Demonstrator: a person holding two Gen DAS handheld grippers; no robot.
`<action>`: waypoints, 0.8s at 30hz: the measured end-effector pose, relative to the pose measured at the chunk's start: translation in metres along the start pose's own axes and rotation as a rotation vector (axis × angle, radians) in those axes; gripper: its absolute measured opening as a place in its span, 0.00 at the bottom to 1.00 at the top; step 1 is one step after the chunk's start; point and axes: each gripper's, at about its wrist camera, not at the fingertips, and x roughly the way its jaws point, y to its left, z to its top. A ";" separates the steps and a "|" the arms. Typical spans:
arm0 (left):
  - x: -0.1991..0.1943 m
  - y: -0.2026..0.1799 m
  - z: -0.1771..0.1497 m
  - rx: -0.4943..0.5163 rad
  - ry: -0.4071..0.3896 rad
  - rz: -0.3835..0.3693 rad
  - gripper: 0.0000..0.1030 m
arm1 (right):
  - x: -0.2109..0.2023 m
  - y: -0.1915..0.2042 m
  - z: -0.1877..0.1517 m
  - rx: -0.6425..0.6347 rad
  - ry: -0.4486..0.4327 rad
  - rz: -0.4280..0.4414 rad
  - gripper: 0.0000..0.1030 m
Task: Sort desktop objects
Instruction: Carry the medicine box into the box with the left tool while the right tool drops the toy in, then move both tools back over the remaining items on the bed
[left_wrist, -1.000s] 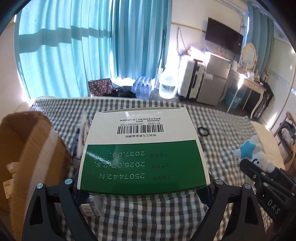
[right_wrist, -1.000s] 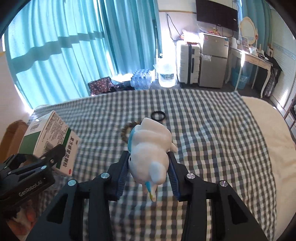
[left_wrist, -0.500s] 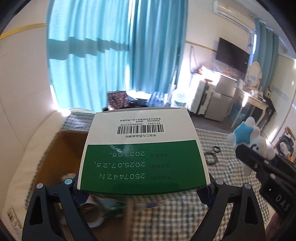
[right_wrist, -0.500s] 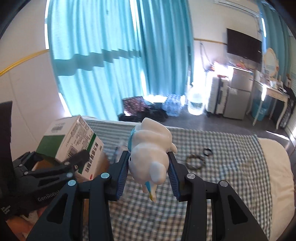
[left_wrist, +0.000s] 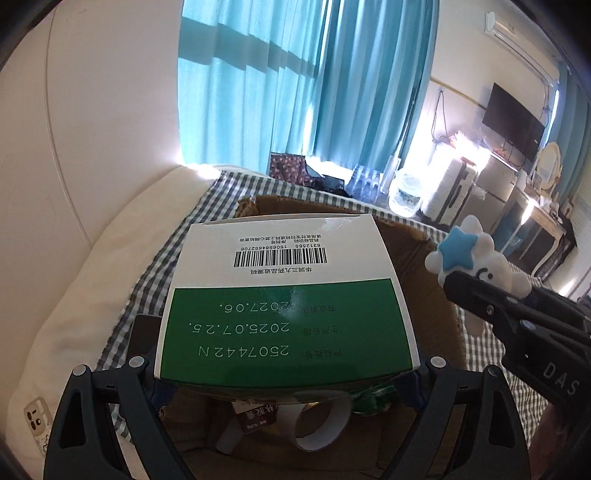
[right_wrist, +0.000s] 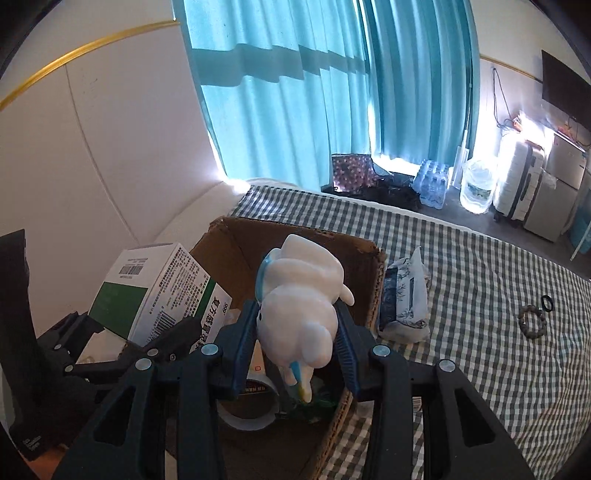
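Cardboard box (right_wrist: 369, 266) below both loads, ready for drop: my left gripper (left_wrist: 284, 373) fingers clamp medicine carton (left_wrist: 280, 302); right gripper (right_wrist: 295, 332), at 3 o'clock, pinches white toy figure (right_wrist: 299, 306).

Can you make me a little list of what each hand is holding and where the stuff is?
left hand-held gripper: shut on the green and white medicine box
right hand-held gripper: shut on the white toy with a blue star
where both are: held over the open cardboard box
inside the cardboard box: a tape roll and other small things
beside the cardboard box: a tissue pack on the checked cloth
farther off on the cloth: a bead bracelet and a black hair tie
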 end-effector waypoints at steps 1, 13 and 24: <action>0.005 0.000 -0.001 0.005 0.008 -0.010 0.91 | 0.005 0.002 0.001 -0.009 0.002 -0.015 0.39; 0.028 -0.029 -0.003 0.066 0.031 0.036 1.00 | 0.004 -0.041 0.015 0.111 -0.112 -0.144 0.92; -0.022 -0.110 -0.001 0.102 -0.030 -0.042 1.00 | -0.081 -0.138 0.001 0.213 -0.179 -0.296 0.92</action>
